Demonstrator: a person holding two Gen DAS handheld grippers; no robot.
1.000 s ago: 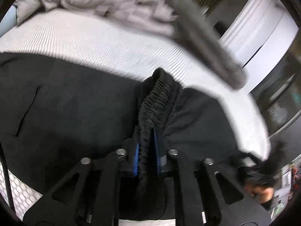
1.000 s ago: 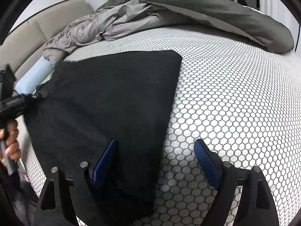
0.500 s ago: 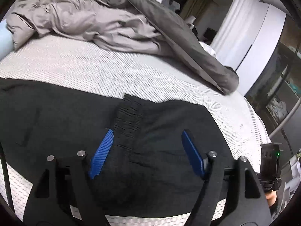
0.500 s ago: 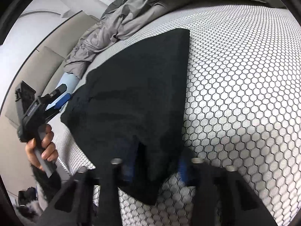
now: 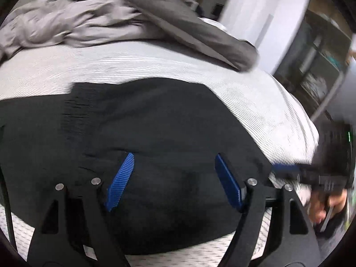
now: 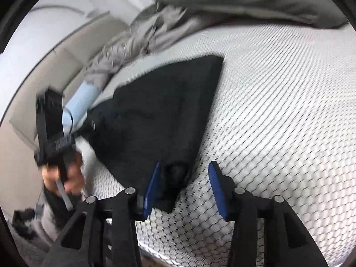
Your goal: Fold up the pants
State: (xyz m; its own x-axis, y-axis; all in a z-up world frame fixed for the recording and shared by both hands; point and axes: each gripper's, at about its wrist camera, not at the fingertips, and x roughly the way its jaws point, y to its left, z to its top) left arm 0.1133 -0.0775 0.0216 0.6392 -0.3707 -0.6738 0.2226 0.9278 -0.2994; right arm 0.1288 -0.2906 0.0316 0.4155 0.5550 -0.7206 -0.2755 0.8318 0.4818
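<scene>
Left wrist view: left gripper (image 5: 173, 180) spread wide, empty, above folded black pants (image 5: 155, 133) on bed (image 5: 133, 66); right gripper (image 6: 184, 189) opening, releasing the hem so the fold settles.

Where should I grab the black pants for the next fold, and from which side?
Probably the near corner of the pants, which lies between the opening jaws of the right gripper. Come in low from the mattress edge: there the stacked layers end in a thick, slightly lifted corner, so one pinch should catch them all. The left gripper is open above the cloth.
</scene>
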